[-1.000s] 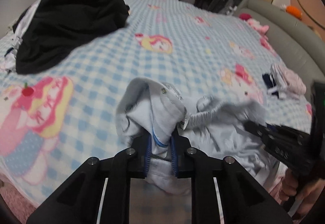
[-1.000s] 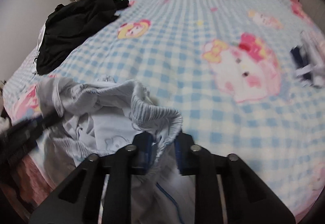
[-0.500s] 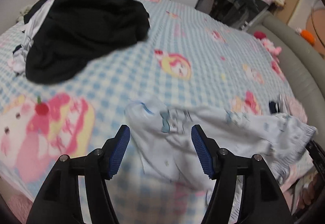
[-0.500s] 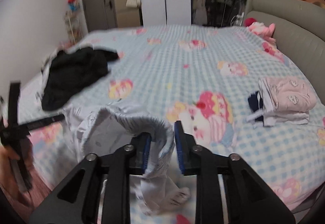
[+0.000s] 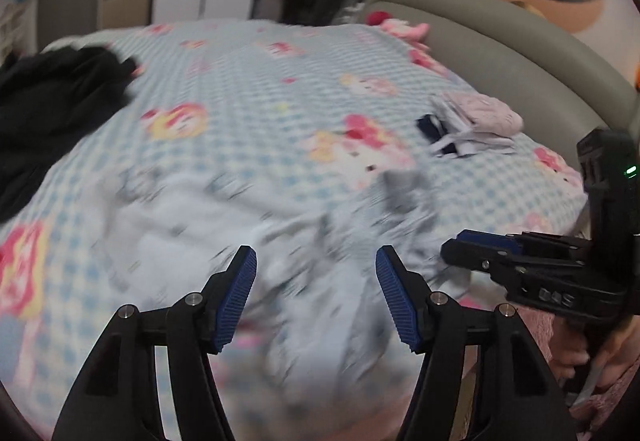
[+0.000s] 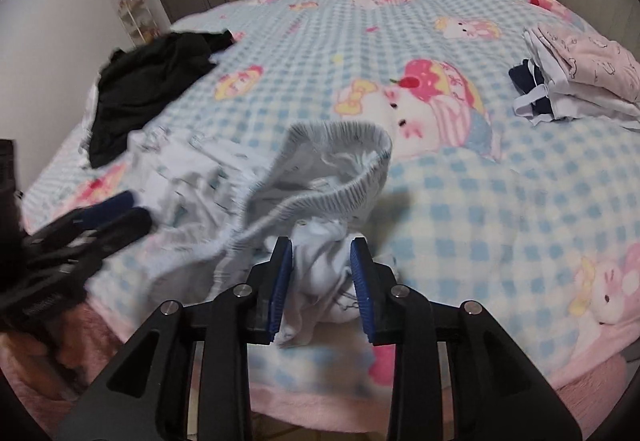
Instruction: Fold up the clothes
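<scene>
Writing unreadable; pale garment [image 6: 320,177] prob. unfolded.

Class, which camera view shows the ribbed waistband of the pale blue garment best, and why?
The right wrist view: the waistband is sharp there, standing open as a loop above the right hand-held gripper. In the left wrist view the pale blue garment is smeared by motion blur, so no ribbing can be made out.
</scene>
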